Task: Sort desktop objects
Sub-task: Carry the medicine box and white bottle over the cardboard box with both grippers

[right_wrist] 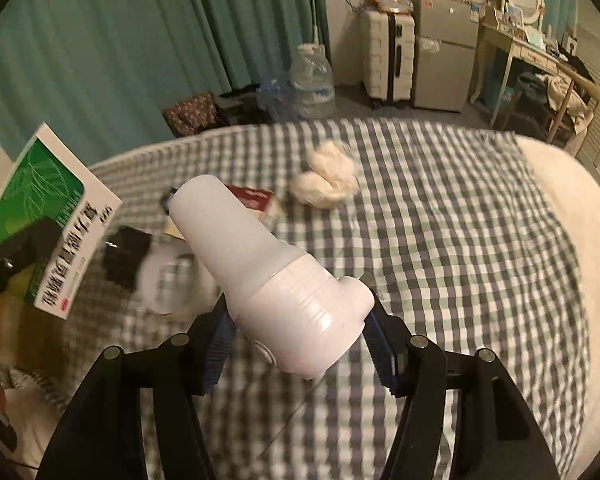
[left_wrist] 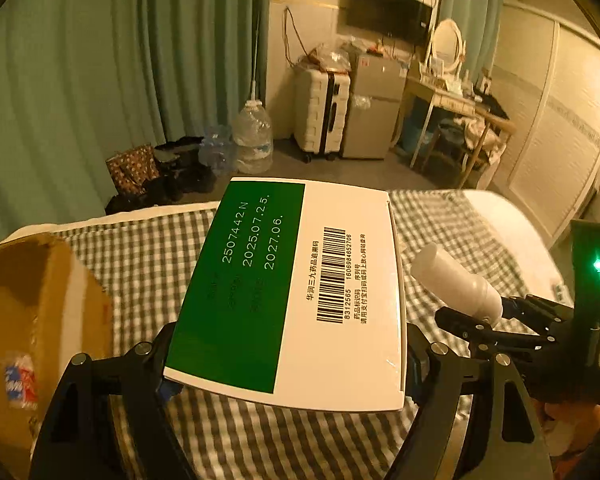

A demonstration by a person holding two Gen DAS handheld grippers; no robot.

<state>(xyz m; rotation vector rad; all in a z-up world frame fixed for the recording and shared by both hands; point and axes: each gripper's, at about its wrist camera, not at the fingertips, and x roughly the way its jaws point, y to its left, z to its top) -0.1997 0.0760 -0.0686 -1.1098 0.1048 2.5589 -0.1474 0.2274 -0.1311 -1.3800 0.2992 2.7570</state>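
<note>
My left gripper (left_wrist: 290, 376) is shut on a flat green and white medicine box (left_wrist: 296, 288), held above the checked bedspread (left_wrist: 148, 248) with its barcode side facing up. The same medicine box (right_wrist: 56, 216) shows at the left edge of the right wrist view. A white plastic bottle (right_wrist: 276, 272) is lifted off the bed, and my right gripper (right_wrist: 300, 340) is shut on its ribbed lower part, its blue pads (right_wrist: 380, 344) pressing both sides. In the left wrist view the right gripper (left_wrist: 488, 320) and the bottle (left_wrist: 452, 284) hang to the right of the box.
A brown cardboard box (left_wrist: 32, 320) stands at the left on the bed. On the bedspread (right_wrist: 440, 220) lie a white fluffy wad (right_wrist: 328, 176), a small red box (right_wrist: 252, 200), a black item (right_wrist: 124, 256) and a blurred white item (right_wrist: 172, 276). A suitcase (left_wrist: 320, 116) and a water jug (left_wrist: 254, 136) stand on the floor beyond.
</note>
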